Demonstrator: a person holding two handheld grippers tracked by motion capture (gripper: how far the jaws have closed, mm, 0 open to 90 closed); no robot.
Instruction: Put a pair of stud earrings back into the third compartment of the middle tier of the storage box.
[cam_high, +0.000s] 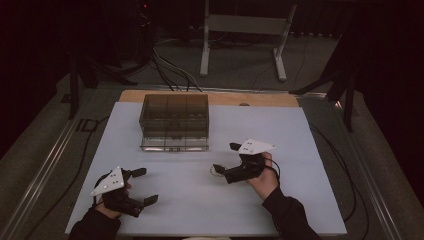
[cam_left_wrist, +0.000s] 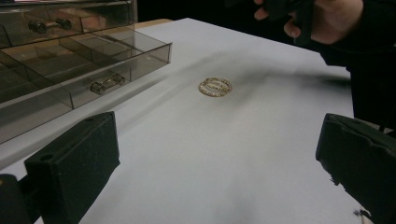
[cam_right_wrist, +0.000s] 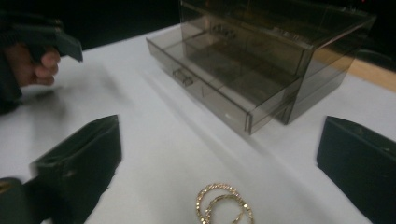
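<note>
Two gold hoops (cam_high: 217, 170) lie linked on the white sheet, just in front of the smoky clear drawer box (cam_high: 174, 120). My right gripper (cam_high: 226, 158) stands open over the hoops, one jaw on each side and neither touching them. In the right gripper view the hoops (cam_right_wrist: 224, 206) lie low between the open jaws (cam_right_wrist: 217, 158). The box's bottom drawer (cam_right_wrist: 219, 91) is pulled out. My left gripper (cam_high: 146, 185) is open and holds nothing at the front left. From its own view (cam_left_wrist: 217, 154) the hoops (cam_left_wrist: 215, 87) lie farther ahead, right of the open drawer (cam_left_wrist: 93, 70).
The white sheet (cam_high: 300, 200) covers most of the table, with a strip of wood (cam_high: 260, 99) bare behind the box. Small metal pieces rest in the box's upper compartments (cam_left_wrist: 46, 25). Cables and a stand's legs (cam_high: 240, 45) lie on the floor beyond.
</note>
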